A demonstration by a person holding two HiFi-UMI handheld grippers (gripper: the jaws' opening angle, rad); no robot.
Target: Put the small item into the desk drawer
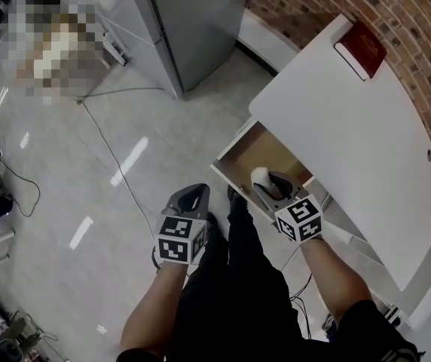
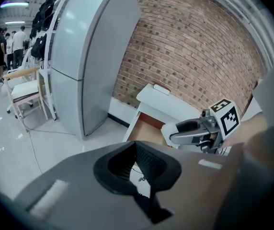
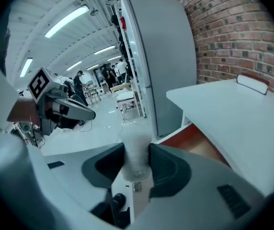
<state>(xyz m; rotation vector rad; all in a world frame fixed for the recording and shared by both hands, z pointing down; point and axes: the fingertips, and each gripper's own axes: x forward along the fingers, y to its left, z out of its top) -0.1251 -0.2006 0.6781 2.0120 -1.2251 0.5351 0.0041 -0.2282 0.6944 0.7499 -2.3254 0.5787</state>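
Overhead, small item (image 1: 261, 176) over drawer (image 1: 270, 151); nearer, clamped in right gripper (image 3: 136, 150) jaws; left gripper (image 2: 137, 145) closed, empty.

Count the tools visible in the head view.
2. The left tool hangs over the floor, holding nothing. The right tool is over the open drawer, gripping a small white item. Neither is hidden.

Surface finishes
Bench (image 1: 351, 127) top smooth matt white; drawer (image 1: 255, 151) inside bare wood; wall (image 1: 419, 21) rough brick; floor (image 1: 87, 164) glossy; item (image 3: 136, 159) frosted white; fingers (image 3: 168, 169) of right gripper (image 3: 137, 150) dark, ribbed.
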